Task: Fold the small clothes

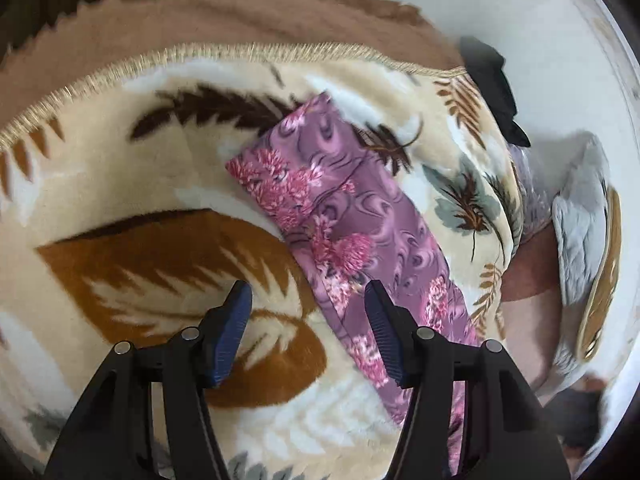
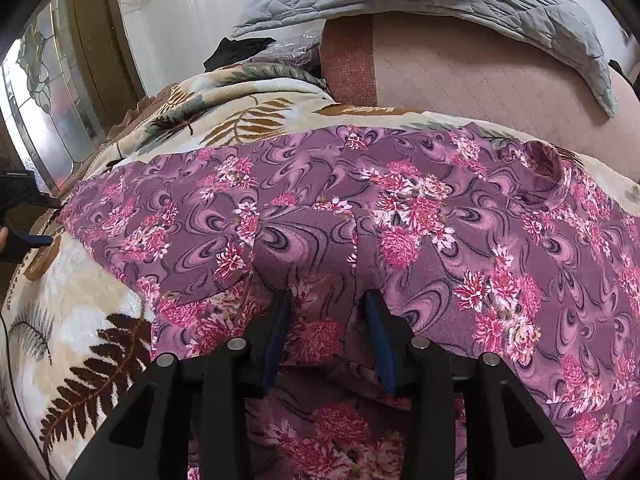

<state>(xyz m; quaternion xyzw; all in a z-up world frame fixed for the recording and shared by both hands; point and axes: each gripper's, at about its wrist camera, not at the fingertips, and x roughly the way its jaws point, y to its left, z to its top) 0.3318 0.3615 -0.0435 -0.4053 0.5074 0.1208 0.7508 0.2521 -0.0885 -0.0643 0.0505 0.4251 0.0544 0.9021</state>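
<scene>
Both grippers hang open and empty, the left gripper beside the purple floral garment, the right gripper above it, apparently letting a fold settle on the leaf-patterned blanket.

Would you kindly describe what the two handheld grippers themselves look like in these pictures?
Both look alike. The left gripper and the right gripper each have two black plastic arms with triangular cut-outs, joined by linkages with round silver pins. Each finger ends in a dark blue ribbed pad. No markings or sleeves show; a thin dark cable runs along the left edge of the right wrist view.
</scene>
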